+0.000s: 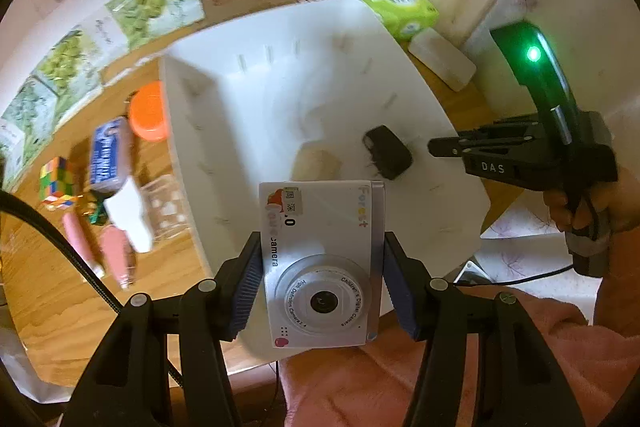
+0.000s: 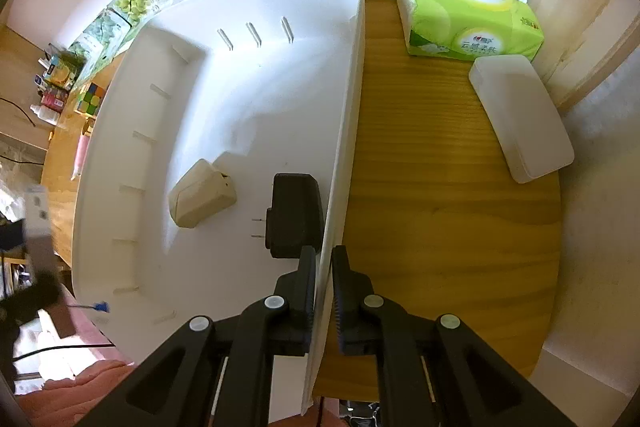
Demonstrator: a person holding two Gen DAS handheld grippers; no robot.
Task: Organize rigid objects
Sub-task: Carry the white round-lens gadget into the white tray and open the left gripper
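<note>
Between the blue ribbed pads of the left gripper (image 1: 322, 275) we see the silver children's camera (image 1: 322, 263), lens facing the wrist view, its two short sides pressed by the fingers (image 1: 244, 287); the fingers are clamped on it about halfway apart. The camera hangs above the near edge of the white bin (image 1: 224, 163), its upper half overlapping the bin floor in the left wrist view.

On the bin floor we note two things: a beige block (image 2: 202, 193) toward the middle and a black charger (image 2: 296, 215) with its two prongs pointing left, lying close against the bin's right wall.

The right gripper (image 2: 324, 291) straddles that right wall (image 2: 348, 131) near its near end. One finger (image 2: 306, 279) stands inside the bin just beside the charger, the other outside over the wooden bench (image 2: 440, 207). The fingers are nearly together, with only the thin wall between them; we cannot tell whether the pads press it.

Right of the bin, on the bench: a green tissue pack (image 2: 468, 15) at the far side and a white oblong case (image 2: 520, 119) nearer. Left of the bin, in the blurred left wrist view: an orange lid (image 1: 149, 111), a blue packet (image 1: 106, 155) and a colour cube (image 1: 58, 183), all well apart from the camera.
</note>
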